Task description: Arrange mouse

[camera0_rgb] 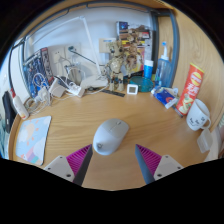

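The gripper [112, 165] is nearest, its two fingers spread wide apart with nothing pressed between them, the magenta pads [76, 157] facing inward. Just ahead of the fingertips, roughly centred on the gap between them, a pale grey mouse [110, 136] lies on the wooden table [150, 118]; it rests on its own, and neither finger touches it. Off to the left of the fingers a sheet of paper [33, 138] with coloured patches lies flat on the table. To the right, further along, a white mug [198, 115] stands near the table's edge, with a tall orange packet [190, 83] upright behind it. Beyond the mouse, at the far side, a small white cube [132, 89] sits by a blue bottle [148, 72], and a jumble of cables and clutter [60, 72] lines the wall.
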Demonstrator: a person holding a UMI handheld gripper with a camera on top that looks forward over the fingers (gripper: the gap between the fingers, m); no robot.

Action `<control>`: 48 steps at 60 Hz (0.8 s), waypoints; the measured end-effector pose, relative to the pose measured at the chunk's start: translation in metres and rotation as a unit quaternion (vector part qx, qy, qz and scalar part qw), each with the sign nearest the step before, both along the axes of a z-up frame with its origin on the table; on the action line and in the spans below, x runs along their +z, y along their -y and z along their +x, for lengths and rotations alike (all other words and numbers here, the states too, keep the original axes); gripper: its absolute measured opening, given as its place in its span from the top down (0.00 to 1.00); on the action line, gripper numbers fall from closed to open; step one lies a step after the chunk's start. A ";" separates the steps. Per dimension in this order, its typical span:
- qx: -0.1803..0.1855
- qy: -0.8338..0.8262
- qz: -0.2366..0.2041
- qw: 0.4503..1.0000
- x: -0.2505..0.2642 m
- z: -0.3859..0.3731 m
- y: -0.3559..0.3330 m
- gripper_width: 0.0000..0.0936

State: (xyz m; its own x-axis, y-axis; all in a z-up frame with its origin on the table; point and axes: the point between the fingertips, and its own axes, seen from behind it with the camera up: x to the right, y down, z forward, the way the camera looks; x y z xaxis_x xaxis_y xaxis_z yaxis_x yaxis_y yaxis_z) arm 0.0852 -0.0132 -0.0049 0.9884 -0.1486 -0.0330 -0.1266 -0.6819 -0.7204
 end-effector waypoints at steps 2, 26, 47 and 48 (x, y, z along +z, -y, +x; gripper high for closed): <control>0.002 0.007 -0.005 1.000 -0.004 -0.003 -0.008 0.07; 0.062 0.062 0.009 0.996 -0.006 -0.038 -0.087 0.31; 0.110 0.042 -0.002 0.993 -0.006 -0.049 -0.094 0.63; 0.112 0.038 -0.003 0.993 -0.006 -0.050 -0.094 0.64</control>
